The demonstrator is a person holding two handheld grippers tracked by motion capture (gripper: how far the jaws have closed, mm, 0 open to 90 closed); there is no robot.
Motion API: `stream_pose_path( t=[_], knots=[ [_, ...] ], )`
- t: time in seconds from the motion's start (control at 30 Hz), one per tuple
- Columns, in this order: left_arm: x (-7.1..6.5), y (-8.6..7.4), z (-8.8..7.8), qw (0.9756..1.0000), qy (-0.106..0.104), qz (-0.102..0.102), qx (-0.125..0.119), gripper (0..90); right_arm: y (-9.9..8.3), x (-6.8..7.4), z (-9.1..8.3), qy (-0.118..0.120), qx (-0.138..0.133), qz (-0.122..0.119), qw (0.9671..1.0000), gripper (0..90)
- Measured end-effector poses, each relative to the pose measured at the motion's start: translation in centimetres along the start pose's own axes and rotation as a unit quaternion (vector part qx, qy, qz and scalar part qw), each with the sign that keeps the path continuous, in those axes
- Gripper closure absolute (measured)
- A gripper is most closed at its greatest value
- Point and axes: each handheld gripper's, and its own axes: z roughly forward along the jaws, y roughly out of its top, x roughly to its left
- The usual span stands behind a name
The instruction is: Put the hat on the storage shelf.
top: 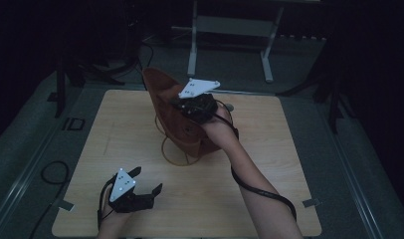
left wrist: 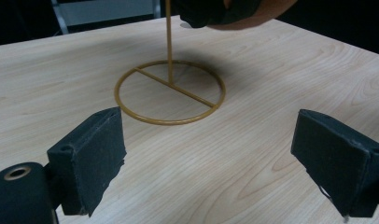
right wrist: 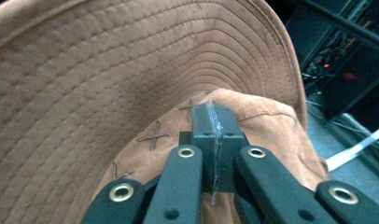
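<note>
On the pale wooden table (top: 140, 124) in a dark room, the right gripper (top: 197, 107), jaws clamped flat together, holds the brown suede hat (top: 165, 99) over the wire stand (left wrist: 169, 91) (not yet seated), while the left gripper (top: 135, 191) waits wide open nearby.

The hat (top: 176, 115) sits at the frame's centre on the stand (top: 177, 152), whose ring base rests on the table (top: 269, 149). The right gripper (top: 190, 107) is against the hat's right side. The left gripper (top: 143, 186) lies lower left, apart from the stand.
</note>
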Motion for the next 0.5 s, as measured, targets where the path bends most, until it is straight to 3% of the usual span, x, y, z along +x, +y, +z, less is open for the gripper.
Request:
stream_pose_path(
  t=[0.17,0.5],
  knots=[
    [-0.2,-0.2,0.2,1.0,-0.005,0.001,0.005,10.4,-0.4,0.2,1.2,0.025,0.003,0.018,0.9995,90.0],
    [-0.1,-0.4,0.4,1.0,-0.004,-0.001,0.007,10.4,-2.4,1.2,2.9,0.046,0.031,0.018,0.9983,89.9]
  ],
)
